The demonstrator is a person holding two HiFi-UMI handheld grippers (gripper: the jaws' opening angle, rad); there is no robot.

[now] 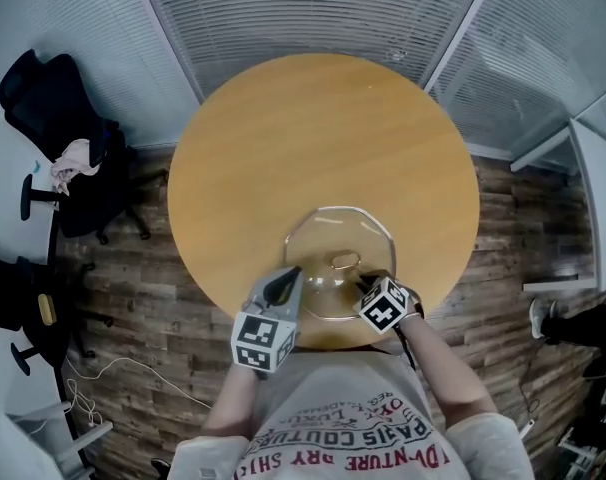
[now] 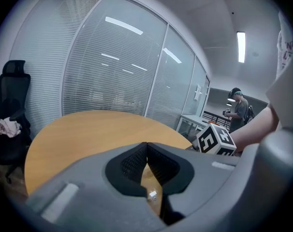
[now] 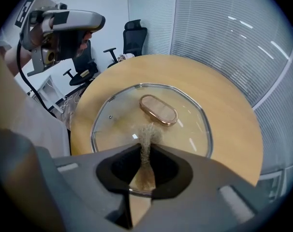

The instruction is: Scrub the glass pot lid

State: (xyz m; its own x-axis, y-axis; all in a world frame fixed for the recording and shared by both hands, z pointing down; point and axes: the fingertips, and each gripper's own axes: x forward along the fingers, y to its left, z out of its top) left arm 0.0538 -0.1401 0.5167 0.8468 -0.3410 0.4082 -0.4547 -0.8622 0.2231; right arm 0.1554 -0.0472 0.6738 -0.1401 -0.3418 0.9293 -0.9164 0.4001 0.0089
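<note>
- Glass pot lid (image 1: 333, 236), clear and metal-rimmed with a bronze oval knob (image 3: 158, 109), is seen lying flat at the 6 o'clock edge of the round wooden table (image 1: 313, 138).
- Right gripper (image 3: 146, 151) is clamped on a tan fibrous scrubber tuft (image 3: 147, 133), held over the lid's 5 o'clock part; contact cannot be confirmed.
- Left gripper (image 2: 146, 151) is closed on nothing, near the lid's 7 o'clock rim.
- Lid is judged stiff, fairly heavy, breakable and slick, so likely to skate when rubbed. It is best pinned at the rim or knob.
</note>
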